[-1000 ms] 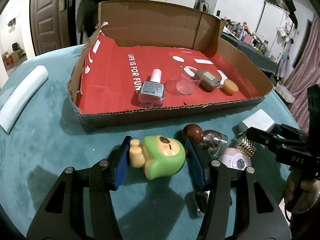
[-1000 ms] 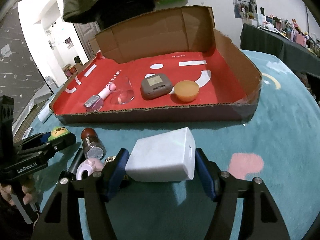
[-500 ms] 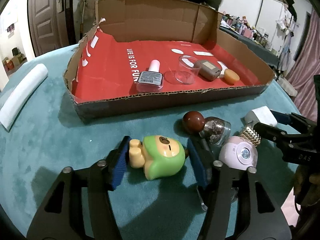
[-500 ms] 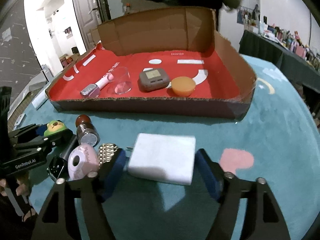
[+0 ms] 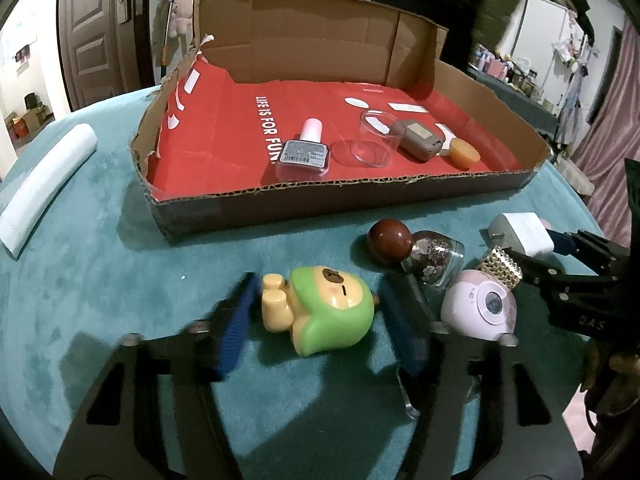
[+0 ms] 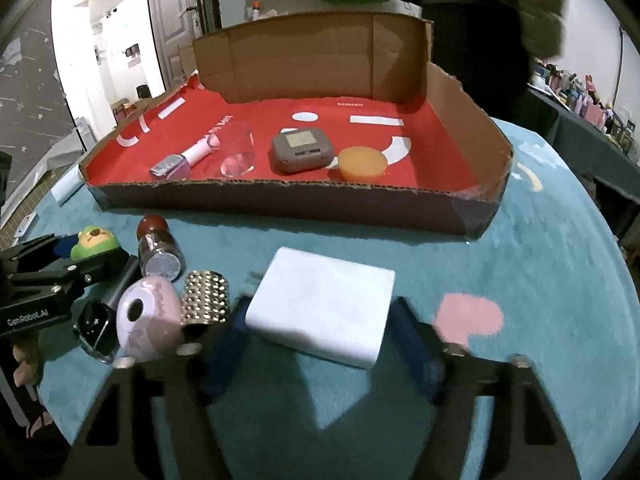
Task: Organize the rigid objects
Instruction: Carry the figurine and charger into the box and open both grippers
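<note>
- Box (image 5: pixel 304 204): shallow cardboard tray w/ red lining, upper-centre of both views, sitting on the teal tabletop (image 5: pixel 100 280). Back flap upright.
- In box, left wrist view, l→r near the front wall: polish bottle (image 5: pixel 306 152) lying down, pink cap pointing to the back; clear cup (image 5: pixel 374 140) on its side, mouth toward cam; brown case (image 5: pixel 418 140) flat; orange disc (image 5: pixel 464 153) just beside the case. Cup & case look touching; can't tell for sure.
- Same four in right wrist view: bottle (image 6: pixel 180 162), cup (image 6: pixel 238 150), case (image 6: pixel 302 150), disc (image 6: pixel 363 163).
- Outside box, on tabletop, lower half of frames: green toy (image 5: pixel 324 312); brown-capped jar (image 5: pixel 420 252) lying down; pink round gadget (image 5: pixel 480 308); studded gold cylinder (image 5: pixel 500 270); white block (image 6: pixel 324 304); small black bottle (image 6: pixel 96 328) lower left of right view.
- Left hand-held gripper (image 5: pixel 320 320): jaws wide apart, straddling the toy; gaps both sides, no grip. Toy lies on its side between the blue pads.
- Right hand-held gripper (image 6: pixel 320 332): jaws spread, block between them on the tabletop; small gaps either side, not clamped. Pads blurred.
- White foam roll (image 5: pixel 44 184) at left edge of left view, well apart from box.
</note>
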### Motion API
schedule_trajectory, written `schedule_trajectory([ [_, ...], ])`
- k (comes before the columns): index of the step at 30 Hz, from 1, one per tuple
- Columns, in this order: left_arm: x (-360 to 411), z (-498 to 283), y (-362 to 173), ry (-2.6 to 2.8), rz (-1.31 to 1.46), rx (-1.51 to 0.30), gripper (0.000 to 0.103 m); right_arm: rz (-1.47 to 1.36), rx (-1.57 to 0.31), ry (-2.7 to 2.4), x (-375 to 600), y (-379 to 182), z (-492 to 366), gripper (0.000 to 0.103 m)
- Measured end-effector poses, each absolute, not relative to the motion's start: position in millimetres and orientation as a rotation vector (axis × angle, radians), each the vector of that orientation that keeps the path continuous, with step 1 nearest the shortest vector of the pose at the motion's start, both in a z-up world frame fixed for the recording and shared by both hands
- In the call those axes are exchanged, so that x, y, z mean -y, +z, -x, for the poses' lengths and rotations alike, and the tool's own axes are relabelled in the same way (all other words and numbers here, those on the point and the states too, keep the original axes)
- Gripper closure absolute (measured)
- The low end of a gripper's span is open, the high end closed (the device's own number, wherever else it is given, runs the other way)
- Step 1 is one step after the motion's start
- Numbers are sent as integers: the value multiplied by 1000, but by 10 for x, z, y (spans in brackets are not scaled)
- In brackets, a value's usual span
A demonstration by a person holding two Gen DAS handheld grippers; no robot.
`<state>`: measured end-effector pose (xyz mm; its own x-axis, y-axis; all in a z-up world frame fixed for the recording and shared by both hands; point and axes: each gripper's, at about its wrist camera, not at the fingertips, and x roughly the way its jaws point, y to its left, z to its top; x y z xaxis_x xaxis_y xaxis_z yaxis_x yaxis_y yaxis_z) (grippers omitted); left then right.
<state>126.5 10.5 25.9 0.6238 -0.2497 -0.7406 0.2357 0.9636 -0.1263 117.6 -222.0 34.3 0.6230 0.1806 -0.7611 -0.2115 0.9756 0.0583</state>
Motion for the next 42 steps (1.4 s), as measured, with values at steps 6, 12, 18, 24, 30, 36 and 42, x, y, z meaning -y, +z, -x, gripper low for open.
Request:
schedule_trajectory([
  [6,-112,-1259,270,-284,25,-854,51,-20,-857,242,2283,363,-1160,35],
  [12,-133,-1238,343,-305,52,-850,51,-22,-812,255,2253,474,-1112,35],
  [18,-97,-1260,596,-328,26,-784,51,-26,-721,272,2249,839,-1141,35],
  [24,-68,-1658,956,-405,49,-762,51,-17,-699,298,2227,1138,-1548,35],
  [30,126,-2309,1106,-474,2,-813,51,-19,-791,319,2190,1111,-2184,35],
  [36,288,-2885,1079,-493,-58,-870,51,-14,-887,306,2177,989,-2650,35],
  [42,406,-3312,895,-510,-108,-958,51,50,-947,289,2099,838,-2952,35],
])
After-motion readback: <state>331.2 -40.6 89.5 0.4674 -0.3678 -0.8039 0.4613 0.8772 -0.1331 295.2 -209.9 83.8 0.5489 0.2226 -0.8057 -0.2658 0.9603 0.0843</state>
